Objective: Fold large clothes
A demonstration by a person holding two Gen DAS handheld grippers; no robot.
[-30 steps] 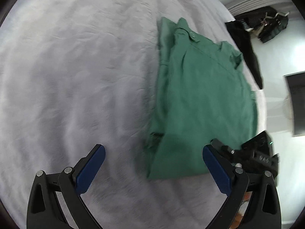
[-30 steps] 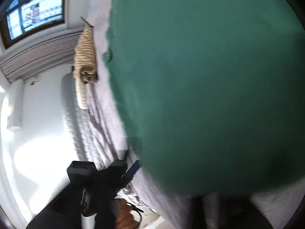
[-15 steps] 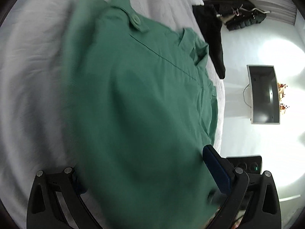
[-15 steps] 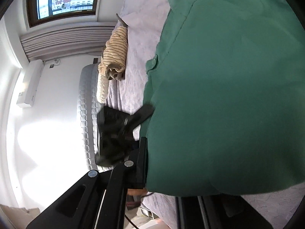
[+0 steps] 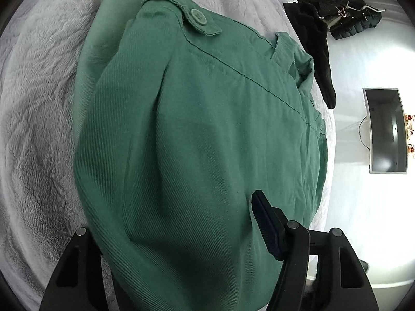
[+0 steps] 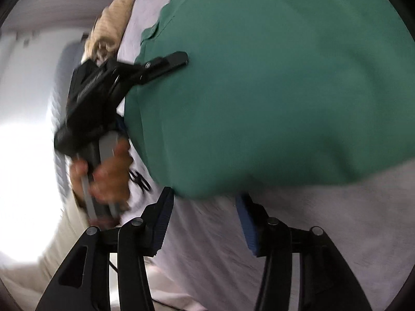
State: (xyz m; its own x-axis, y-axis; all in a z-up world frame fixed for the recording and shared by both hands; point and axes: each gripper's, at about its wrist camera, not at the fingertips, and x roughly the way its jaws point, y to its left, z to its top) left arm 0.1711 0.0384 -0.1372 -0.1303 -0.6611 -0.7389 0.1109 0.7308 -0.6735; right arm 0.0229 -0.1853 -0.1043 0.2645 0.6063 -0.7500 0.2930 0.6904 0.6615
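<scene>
A folded green garment (image 5: 202,129) with a buttoned tab lies on the grey bed cover (image 5: 39,90). My left gripper (image 5: 181,220) has the garment's near edge between its jaws; the right fingertip (image 5: 264,217) rests on top of the cloth and the left finger is hidden under it. In the right wrist view the garment (image 6: 272,77) fills the upper frame. My right gripper (image 6: 205,207) is open and empty, just off the garment's near edge. The left gripper (image 6: 166,62) also shows there, clamped on the garment's side and held by a hand.
A black garment (image 5: 316,46) lies at the far bed edge, with dark items and a hanger (image 5: 350,18) beyond it. A monitor (image 5: 386,129) hangs on the white wall. A striped beige garment (image 6: 109,23) lies on the bed in the right wrist view.
My left gripper moved forward onto the garment's edge and closed on it. My right gripper pulled back off the garment and now stands open beside its edge.
</scene>
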